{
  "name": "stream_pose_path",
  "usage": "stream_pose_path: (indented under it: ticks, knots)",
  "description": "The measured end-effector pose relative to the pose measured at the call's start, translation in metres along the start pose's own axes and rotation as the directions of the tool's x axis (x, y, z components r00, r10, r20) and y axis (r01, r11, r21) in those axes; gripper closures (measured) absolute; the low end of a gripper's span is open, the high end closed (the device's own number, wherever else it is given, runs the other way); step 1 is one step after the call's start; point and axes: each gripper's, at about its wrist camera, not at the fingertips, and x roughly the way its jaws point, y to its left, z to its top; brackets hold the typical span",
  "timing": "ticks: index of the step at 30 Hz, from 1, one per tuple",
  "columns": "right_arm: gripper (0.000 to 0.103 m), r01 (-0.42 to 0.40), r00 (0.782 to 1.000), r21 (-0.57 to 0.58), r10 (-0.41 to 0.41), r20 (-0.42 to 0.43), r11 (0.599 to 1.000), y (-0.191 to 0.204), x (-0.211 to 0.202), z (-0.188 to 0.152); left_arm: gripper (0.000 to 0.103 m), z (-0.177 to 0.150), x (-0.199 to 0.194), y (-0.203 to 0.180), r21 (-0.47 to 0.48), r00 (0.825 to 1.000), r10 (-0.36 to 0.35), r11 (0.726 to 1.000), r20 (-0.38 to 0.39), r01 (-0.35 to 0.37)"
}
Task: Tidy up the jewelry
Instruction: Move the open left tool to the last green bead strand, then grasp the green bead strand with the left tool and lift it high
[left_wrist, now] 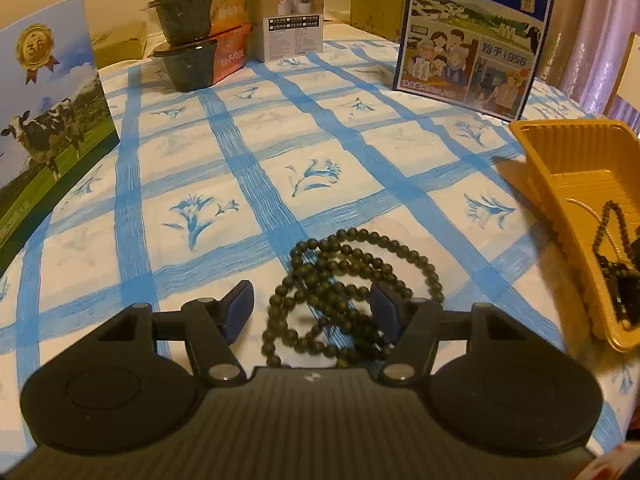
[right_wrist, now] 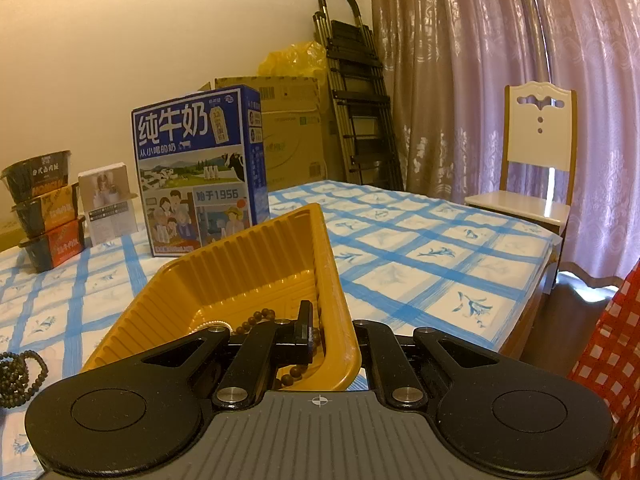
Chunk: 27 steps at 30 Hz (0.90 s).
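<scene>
A long strand of dark round wooden beads (left_wrist: 344,292), coiled in several loose loops, is seen lying on the blue-and-white checked cloth of the worktop (left_wrist: 248,160). It is found directly ahead of the left tool (left_wrist: 314,312), with part of the heap already between the two blue-padded fingers (left_wrist: 240,304). The jaws are held wide apart, and nothing is gripped by them. The coil is spread somewhat across the tool's line, its far loops reaching beyond the fingertips toward the right.

To the right of the beads, near but apart, a gold ribbed plastic tray (left_wrist: 560,168) is set on the cloth; a dark beaded piece (left_wrist: 612,248) is already contained in it. In the right wrist view the right tool (right_wrist: 332,340) is placed astride the tray's near wall (right_wrist: 340,320): one finger (right_wrist: 306,326) is seen inside the tray among brown beads (right_wrist: 260,316) and a small pale pearl-like strand (right_wrist: 216,324), while the other finger is hidden outside the wall. Whether the wall is pinched cannot be told.

The left tool is judged the nearer to the loose strand, so closing on the heap and a carry rightward to the tray appear called for. Trailing loops may slip out of the grip.

A blue milk carton box (left_wrist: 472,32) is stood behind the tray.
</scene>
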Motion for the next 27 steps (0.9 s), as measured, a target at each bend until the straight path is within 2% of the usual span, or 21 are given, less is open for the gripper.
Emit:
stream_pose_path:
  ticks: [3, 5, 10, 12, 17, 21, 27]
  knots:
    - [0.096, 0.0, 1.0, -0.002, 0.0, -0.001, 1.0, -0.001, 0.0, 0.0, 0.043, 0.002, 0.01, 0.0, 0.004, 1.0, 0.008, 1.0, -0.011, -0.007]
    - [0.096, 0.0, 1.0, -0.001, 0.0, -0.001, 1.0, 0.0, 0.0, 0.0, 0.05, 0.002, 0.015, -0.001, 0.005, 1.0, 0.007, 1.0, -0.021, -0.007]
    - [0.096, 0.001, 1.0, 0.0, -0.001, -0.002, 1.0, -0.001, 0.0, 0.0, 0.054, -0.001, 0.02, -0.004, 0.017, 1.0, 0.009, 1.0, -0.026, -0.009]
    - [0.096, 0.002, 1.0, -0.001, -0.002, -0.002, 1.0, 0.0, 0.002, -0.001, 0.06, -0.002, 0.019, -0.005, 0.021, 1.0, 0.002, 1.0, -0.024, -0.001]
    - [0.096, 0.002, 1.0, -0.001, -0.002, -0.002, 1.0, 0.0, 0.003, -0.001, 0.086, -0.001, 0.018, -0.011, 0.056, 1.0, -0.015, 0.998, -0.021, 0.016]
    - [0.096, 0.002, 1.0, -0.001, -0.002, -0.003, 1.0, 0.0, 0.003, -0.001, 0.088, -0.003, 0.017, -0.013, 0.061, 1.0, -0.02, 0.998, -0.018, 0.021]
    - [0.096, 0.002, 1.0, -0.002, -0.002, -0.003, 1.0, 0.0, 0.003, -0.001, 0.083, -0.002, 0.021, -0.011, 0.048, 1.0, -0.018, 0.999, -0.023, 0.019]
